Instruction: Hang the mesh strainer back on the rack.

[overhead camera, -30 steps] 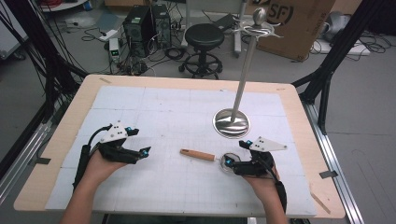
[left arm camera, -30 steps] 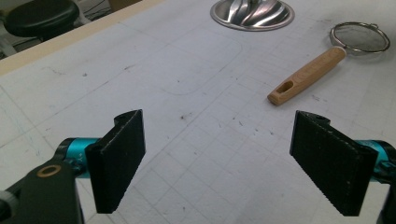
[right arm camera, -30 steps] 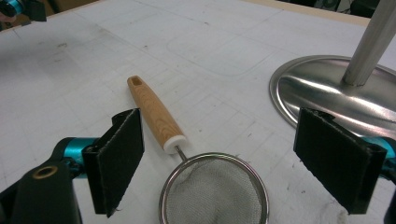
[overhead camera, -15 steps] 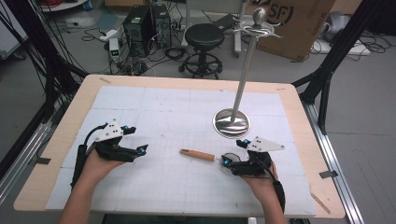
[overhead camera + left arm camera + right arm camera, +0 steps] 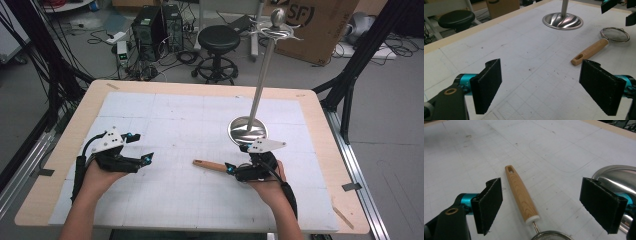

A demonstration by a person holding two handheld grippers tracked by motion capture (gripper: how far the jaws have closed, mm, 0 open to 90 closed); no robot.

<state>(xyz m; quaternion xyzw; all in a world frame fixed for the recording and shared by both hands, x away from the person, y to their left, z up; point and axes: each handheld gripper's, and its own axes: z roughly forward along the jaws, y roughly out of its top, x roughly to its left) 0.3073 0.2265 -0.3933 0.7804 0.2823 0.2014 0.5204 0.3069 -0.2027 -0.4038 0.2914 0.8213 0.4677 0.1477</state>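
Note:
A small mesh strainer with a wooden handle [image 5: 209, 165] lies on the white mat. Its handle [image 5: 521, 192] runs straight between the open jaws of my right gripper [image 5: 549, 207], and its mesh bowl [image 5: 549, 235] is cut off by the bottom edge of the right gripper view. In the high view my right gripper [image 5: 235, 161] hovers over the bowl end and points left. My left gripper [image 5: 141, 147] is held open over the left of the mat with nothing between its jaws. The left gripper view has the strainer [image 5: 591, 50] lying ahead of it to the right.
A steel stand with a round ribbed base [image 5: 247, 131] and a tall pole with hooks at the top [image 5: 274, 31] rises just behind my right gripper. The mat covers a wooden table [image 5: 60, 150]. A stool and boxes stand on the floor beyond it.
My right gripper has slid a little to the left, so it now covers the strainer's bowl end. The left gripper has barely moved.

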